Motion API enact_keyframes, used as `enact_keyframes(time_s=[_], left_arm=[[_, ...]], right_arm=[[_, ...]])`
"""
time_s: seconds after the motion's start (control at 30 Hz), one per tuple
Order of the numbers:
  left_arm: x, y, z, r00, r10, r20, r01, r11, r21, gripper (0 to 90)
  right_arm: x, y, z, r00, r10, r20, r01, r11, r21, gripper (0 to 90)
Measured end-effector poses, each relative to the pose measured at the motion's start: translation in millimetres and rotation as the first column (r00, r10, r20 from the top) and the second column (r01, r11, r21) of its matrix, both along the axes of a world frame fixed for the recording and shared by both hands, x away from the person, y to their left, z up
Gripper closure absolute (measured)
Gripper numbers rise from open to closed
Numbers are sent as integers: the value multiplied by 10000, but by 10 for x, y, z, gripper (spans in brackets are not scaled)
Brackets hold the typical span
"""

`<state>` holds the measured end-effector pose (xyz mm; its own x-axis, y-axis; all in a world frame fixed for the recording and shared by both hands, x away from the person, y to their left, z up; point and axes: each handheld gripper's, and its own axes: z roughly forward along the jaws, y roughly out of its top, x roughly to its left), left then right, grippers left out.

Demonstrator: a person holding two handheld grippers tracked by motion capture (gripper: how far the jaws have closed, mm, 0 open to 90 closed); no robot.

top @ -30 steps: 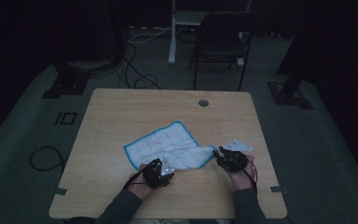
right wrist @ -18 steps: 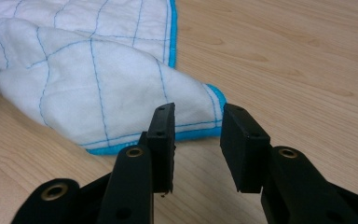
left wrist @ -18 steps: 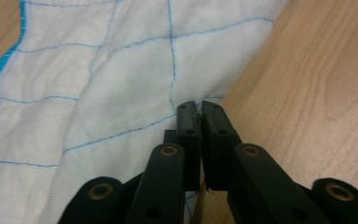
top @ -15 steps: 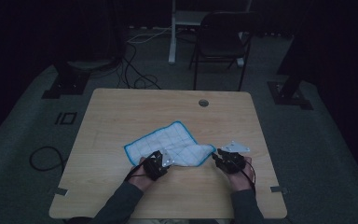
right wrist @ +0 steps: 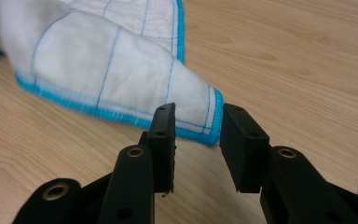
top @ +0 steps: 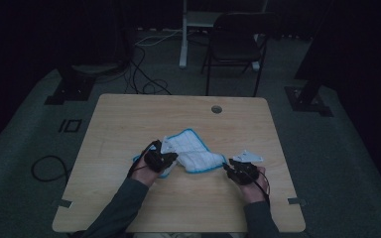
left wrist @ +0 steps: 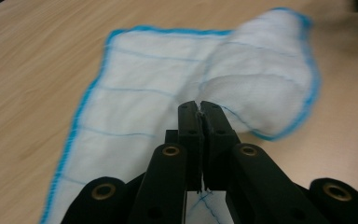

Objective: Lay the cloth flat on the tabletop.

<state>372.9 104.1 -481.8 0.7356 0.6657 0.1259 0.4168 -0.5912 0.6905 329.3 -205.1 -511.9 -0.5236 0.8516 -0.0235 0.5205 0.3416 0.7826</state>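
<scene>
On the wooden table (top: 129, 119), left gripper (left wrist: 199, 108) pinches the blue-edged white cloth (top: 193, 151); at four o'clock, right gripper (right wrist: 196, 122) gapes around its corner

Black hand-held gripper (left wrist: 200, 109) jaws with brass-ringed screw holes (dark grey sleeves (top: 121, 203) behind).

Over the last second the left gripper (top: 167, 157) lifted the near-left part of the cloth (top: 194, 151) and carried it toward 12 o'clock, folding it over the rest. The cloth, spread wide on the tabletop (top: 129, 114) a second ago, became narrower and bunched. The right gripper (top: 231, 167) let go of the near-right corner, and its fingers (right wrist: 163, 135) parted just short of it.
</scene>
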Motion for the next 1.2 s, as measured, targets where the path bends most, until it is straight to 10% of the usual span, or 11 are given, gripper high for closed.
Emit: enact_keyframes(time_s=[0.47, 0.9, 1.2], left_arm=[[508, 89, -372, 9866, 1511, -610, -1454, 9855, 878, 801], [152, 125, -33, 9952, 891, 393, -899, 9958, 196, 737], [34, -52, -147, 9992, 205, 353, -228, 9977, 639, 666]], right_arm=[[2, 30, -8, 10000, 85, -14, -85, 10000, 2, 660], [-8, 33, -27, 9999, 89, -46, -89, 10000, 15, 660], [-14, 29, -43, 9999, 88, -56, -87, 10000, 48, 658]])
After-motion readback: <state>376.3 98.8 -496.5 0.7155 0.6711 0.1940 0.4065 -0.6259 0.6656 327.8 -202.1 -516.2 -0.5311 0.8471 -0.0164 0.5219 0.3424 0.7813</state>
